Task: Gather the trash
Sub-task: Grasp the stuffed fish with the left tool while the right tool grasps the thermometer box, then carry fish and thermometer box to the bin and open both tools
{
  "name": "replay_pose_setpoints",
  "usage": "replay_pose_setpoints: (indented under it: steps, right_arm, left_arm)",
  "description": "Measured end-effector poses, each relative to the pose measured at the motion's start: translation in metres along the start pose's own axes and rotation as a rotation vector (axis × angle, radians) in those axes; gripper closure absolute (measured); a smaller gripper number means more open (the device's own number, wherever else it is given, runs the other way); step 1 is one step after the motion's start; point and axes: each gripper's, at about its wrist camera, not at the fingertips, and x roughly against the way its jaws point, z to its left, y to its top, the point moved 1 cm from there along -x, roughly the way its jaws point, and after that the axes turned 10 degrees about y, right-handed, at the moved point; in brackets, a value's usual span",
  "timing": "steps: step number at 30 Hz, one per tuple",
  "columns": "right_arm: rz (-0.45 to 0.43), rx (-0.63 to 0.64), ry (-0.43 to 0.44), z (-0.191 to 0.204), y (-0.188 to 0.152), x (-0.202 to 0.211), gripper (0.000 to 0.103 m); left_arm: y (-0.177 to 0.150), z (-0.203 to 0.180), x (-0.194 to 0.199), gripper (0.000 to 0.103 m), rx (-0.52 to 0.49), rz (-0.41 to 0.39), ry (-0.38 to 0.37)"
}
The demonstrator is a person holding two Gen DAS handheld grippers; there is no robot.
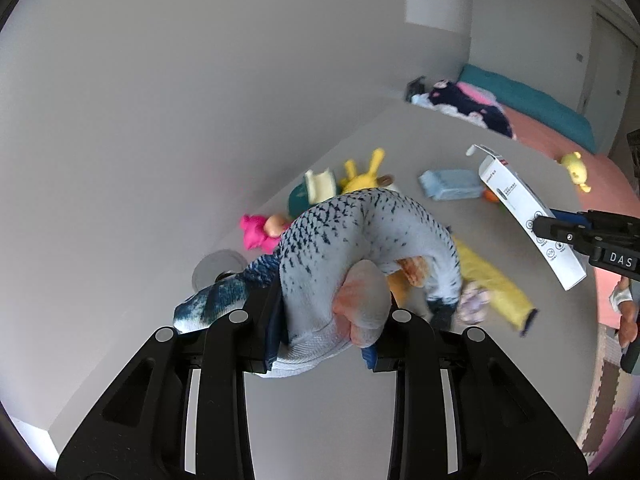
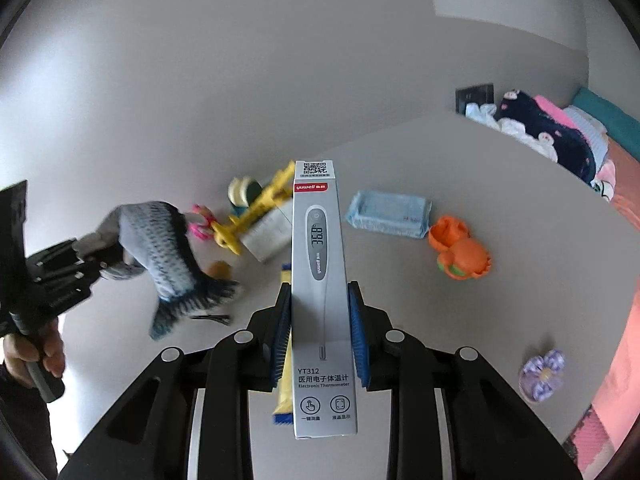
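Thermometer box [image 2: 323, 300], light & stiff cardboard, is clamped mid-length by right gripper [image 2: 320, 334]; soft fish plush [image 1: 360, 256] is pinched near its head by left gripper [image 1: 324, 336].

kid's room at home: toys [image 2: 460, 254] on grey floor [image 2: 480, 320], bedding [image 1: 532, 100], foam mats [image 1: 608, 412].

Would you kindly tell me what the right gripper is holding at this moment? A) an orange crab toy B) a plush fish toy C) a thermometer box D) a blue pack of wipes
C: in the right wrist view the right gripper has its blue pads pressed on both sides of the white thermometer box, while the plush fish sits in the left gripper.
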Motion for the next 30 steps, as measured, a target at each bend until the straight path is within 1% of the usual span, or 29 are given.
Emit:
replay_pose_setpoints:
  steps: [3,6,12,20,22,27,28,30]
  right_arm:
    - [-0.043,0.0,0.006,0.0,-0.002,0.026,0.074]
    - [-0.078,-0.01,0.002,-0.005,-0.007,0.052,0.074]
    - [-0.146,-0.039,-0.017,-0.025,-0.028,0.109,0.074]
    - [-0.223,-0.133,-0.096,-0.088,-0.073,0.187,0.074]
    - [-0.244,-0.166,-0.132,-0.108,-0.09,0.211,0.074]
    - [-0.285,-0.244,-0.237,-0.153,-0.135,0.261,0.074]
    - [-0.295,-0.261,-0.253,-0.161,-0.144,0.271,0.074]
    - [-0.313,-0.303,-0.29,-0.178,-0.166,0.292,0.074]
  left_arm:
    - [0.007,-0.019,0.022,0.072,-0.017,-0.037,-0.015]
    - [0.011,-0.037,0.038,0.072,-0.03,-0.059,-0.039]
    - [0.015,-0.089,0.059,0.072,-0.065,-0.081,-0.101]
    - [0.022,-0.202,0.065,0.072,-0.163,-0.084,-0.24]
    - [0.021,-0.236,0.067,0.072,-0.2,-0.077,-0.281]
    - [0.006,-0.322,0.073,0.072,-0.279,-0.052,-0.394]
    - [0.001,-0.345,0.075,0.072,-0.298,-0.044,-0.426]
    - [-0.008,-0.373,0.077,0.072,-0.329,-0.031,-0.465]
